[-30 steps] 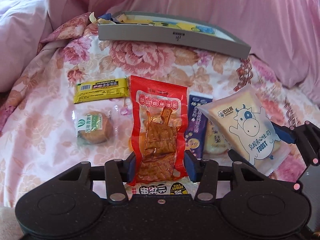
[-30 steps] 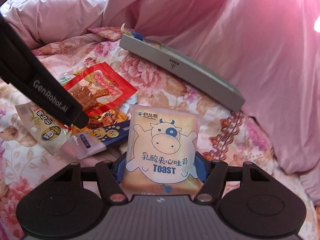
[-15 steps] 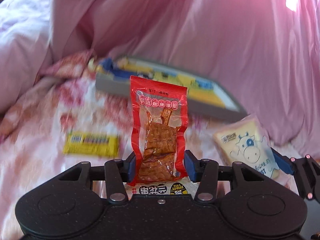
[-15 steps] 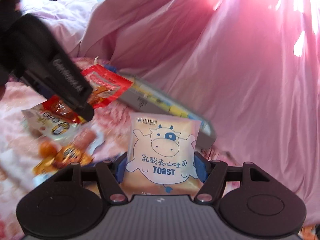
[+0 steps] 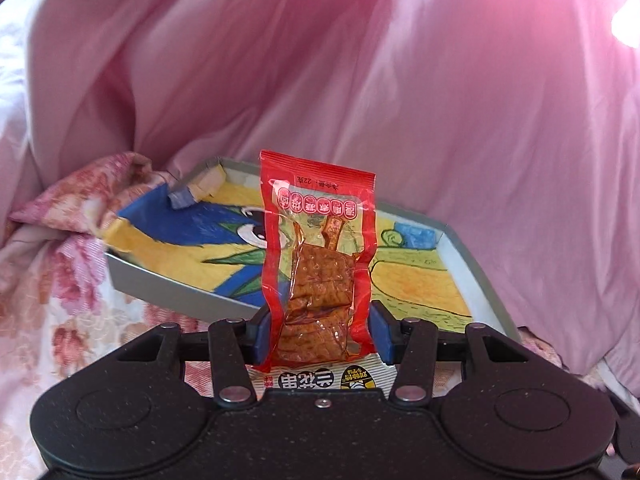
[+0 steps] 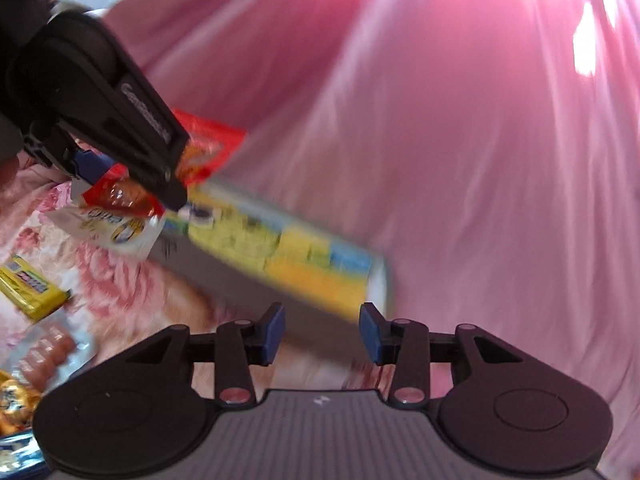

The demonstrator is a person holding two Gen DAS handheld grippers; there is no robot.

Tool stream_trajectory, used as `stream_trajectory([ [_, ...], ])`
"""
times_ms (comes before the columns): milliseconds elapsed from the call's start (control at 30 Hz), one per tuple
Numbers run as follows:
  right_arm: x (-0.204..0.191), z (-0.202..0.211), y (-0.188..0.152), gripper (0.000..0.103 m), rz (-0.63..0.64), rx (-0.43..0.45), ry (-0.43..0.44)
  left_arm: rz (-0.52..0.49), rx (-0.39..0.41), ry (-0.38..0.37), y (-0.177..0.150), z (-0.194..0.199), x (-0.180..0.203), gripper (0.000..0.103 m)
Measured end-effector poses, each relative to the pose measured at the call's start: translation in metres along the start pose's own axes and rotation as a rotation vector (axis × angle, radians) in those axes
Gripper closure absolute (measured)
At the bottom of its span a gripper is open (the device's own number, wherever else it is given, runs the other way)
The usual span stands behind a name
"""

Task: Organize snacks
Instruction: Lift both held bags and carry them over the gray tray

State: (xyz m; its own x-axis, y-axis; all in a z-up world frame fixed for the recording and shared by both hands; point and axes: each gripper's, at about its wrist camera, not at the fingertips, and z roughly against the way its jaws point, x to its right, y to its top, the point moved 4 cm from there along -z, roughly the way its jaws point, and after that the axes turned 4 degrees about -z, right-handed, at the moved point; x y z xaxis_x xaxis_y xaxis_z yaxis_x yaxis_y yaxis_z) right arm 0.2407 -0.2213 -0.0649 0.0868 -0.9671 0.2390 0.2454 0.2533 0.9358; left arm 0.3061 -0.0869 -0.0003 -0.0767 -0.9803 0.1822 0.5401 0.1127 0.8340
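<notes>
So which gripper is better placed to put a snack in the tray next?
Left. The left gripper holds the red packet just before the tray; the right gripper has nothing between its pads.

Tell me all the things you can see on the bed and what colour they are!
Red plastic packet of brown snack pieces: one, red, upright in the left fingers, in front of the box.
Shallow grey box with a colourful drawing inside: one, grey, on the cover.
Yellow wrapped snack bar: one, yellow, on the cover.
Clear packet of small sausages: one, pinkish-orange, near the bar.
Gold-wrapped snack: one, gold, at the picture's edge, cut off.
Flowery bed cover: one, pink and white, under everything.
Plain pink sheet: one, pink, behind the box.
Left gripper: one, black with blue fingers, shut on the packet.
Right gripper: one, black with blue fingers, just been closing, nothing between them.
</notes>
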Motion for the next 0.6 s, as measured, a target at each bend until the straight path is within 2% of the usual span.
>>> stream_trajectory([
  [33,0.005,0.000,-0.005,0.037,-0.049,-0.032,0.004,0.004,-0.007,0.000,0.001,-0.005,0.001,0.052],
  [67,0.010,0.001,-0.009,0.033,-0.093,-0.060,0.012,0.004,-0.008,0.008,0.001,-0.008,0.003,0.051],
  [100,0.013,0.003,-0.015,0.024,-0.126,-0.084,0.023,-0.002,-0.006,0.014,0.002,-0.011,0.004,0.051],
  [133,0.016,0.007,-0.020,0.020,-0.156,-0.110,0.027,-0.012,-0.008,0.015,0.003,-0.014,0.006,0.051],
  [233,0.017,0.004,-0.033,0.020,-0.231,-0.189,0.052,-0.011,-0.007,0.012,0.006,-0.018,0.008,0.051],
  [367,0.009,-0.002,-0.038,0.018,-0.239,-0.234,0.067,-0.004,-0.001,0.015,0.006,-0.017,0.005,0.051],
  [600,-0.004,-0.003,-0.053,0.007,-0.271,-0.325,0.087,-0.007,0.009,0.017,-0.007,-0.003,-0.002,0.051],
])
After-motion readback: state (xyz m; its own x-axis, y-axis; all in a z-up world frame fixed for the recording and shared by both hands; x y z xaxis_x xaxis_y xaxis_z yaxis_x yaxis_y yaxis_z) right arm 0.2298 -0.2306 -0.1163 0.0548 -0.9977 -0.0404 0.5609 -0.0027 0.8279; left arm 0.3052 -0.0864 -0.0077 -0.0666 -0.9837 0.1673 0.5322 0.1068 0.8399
